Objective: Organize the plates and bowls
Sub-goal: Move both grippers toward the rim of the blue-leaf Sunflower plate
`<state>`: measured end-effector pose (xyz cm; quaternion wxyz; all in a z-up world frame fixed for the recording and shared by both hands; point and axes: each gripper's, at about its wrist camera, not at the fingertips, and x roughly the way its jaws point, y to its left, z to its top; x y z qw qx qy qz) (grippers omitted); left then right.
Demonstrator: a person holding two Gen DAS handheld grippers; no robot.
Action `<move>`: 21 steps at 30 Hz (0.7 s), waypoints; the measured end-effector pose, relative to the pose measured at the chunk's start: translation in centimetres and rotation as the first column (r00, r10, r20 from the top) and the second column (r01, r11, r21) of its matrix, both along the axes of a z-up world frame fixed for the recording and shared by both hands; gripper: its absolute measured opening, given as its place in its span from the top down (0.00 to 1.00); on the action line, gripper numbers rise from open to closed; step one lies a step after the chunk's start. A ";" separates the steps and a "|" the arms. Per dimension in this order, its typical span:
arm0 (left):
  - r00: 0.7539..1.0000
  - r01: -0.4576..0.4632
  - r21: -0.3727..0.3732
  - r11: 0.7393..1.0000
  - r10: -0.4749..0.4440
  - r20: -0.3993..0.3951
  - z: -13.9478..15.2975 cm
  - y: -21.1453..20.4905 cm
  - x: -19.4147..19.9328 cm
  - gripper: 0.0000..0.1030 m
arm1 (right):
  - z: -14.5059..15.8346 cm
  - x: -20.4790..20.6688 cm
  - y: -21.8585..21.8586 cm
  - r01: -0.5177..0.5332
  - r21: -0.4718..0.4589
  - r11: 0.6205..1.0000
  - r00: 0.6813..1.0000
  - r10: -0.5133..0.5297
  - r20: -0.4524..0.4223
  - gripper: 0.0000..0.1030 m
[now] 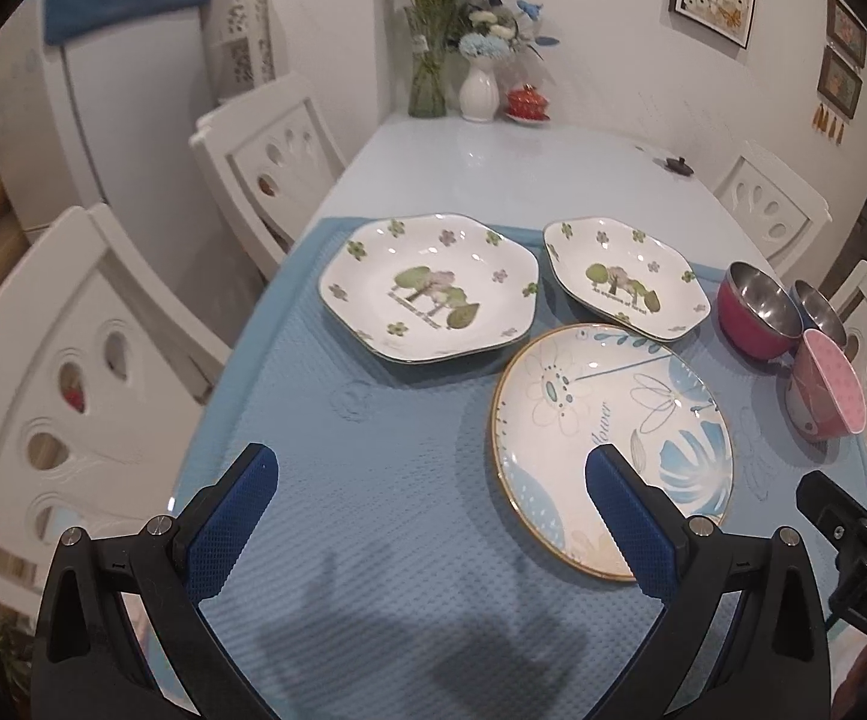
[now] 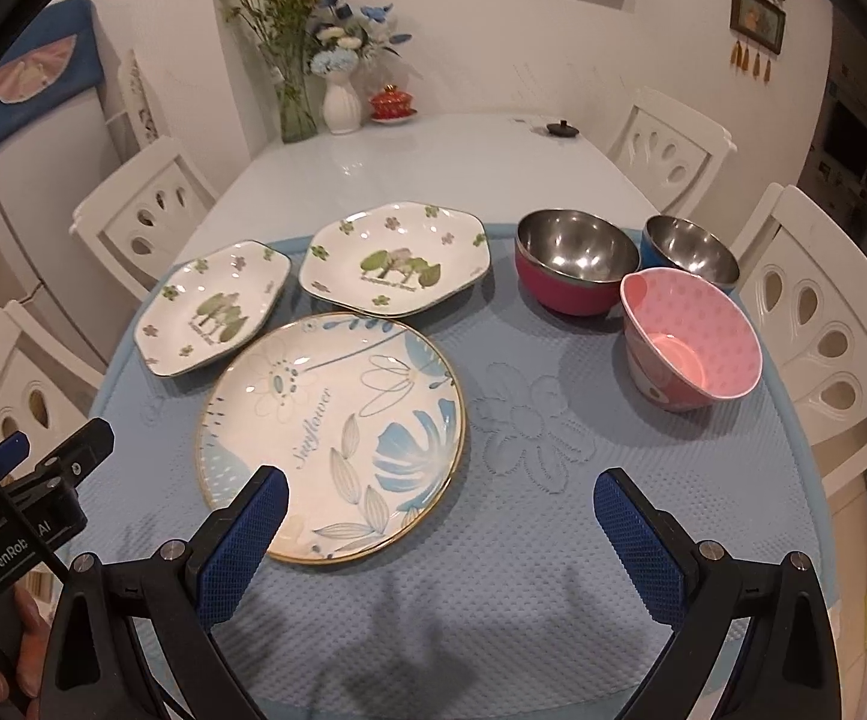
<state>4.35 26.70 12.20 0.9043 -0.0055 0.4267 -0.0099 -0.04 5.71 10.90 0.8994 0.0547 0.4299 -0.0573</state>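
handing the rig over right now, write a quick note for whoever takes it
Left gripper: open, empty, over the blue mat.
Right gripper: open, empty, near the mat's front edge.
On the mat: round sunflower plate in front, two hexagonal tree plates behind it; red steel bowl, blue steel bowl and pink bowl to the right.
Done: nothing stacked.
Left: stack plates, nest bowls.

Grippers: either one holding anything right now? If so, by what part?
Nothing held. Left gripper and right gripper are both open above the blue mat, clear of the round plate.
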 end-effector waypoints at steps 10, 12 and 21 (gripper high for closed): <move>0.996 0.062 0.012 0.998 -0.061 -0.067 -2.3 -0.7 3.0 0.01 | -2.4 3.8 -0.8 0.004 -0.049 0.999 0.997 -0.008 -0.077 0.02; 0.995 0.066 0.015 0.998 -0.064 -0.081 -2.9 -0.7 3.6 0.01 | -2.9 4.5 -1.0 0.001 -0.045 0.999 0.996 -0.005 -0.091 0.02; 0.989 0.056 -0.002 0.998 -0.056 -0.137 -5.1 -0.7 5.2 0.01 | -5.4 7.2 -1.7 -0.016 0.004 1.000 0.985 0.016 -0.174 0.02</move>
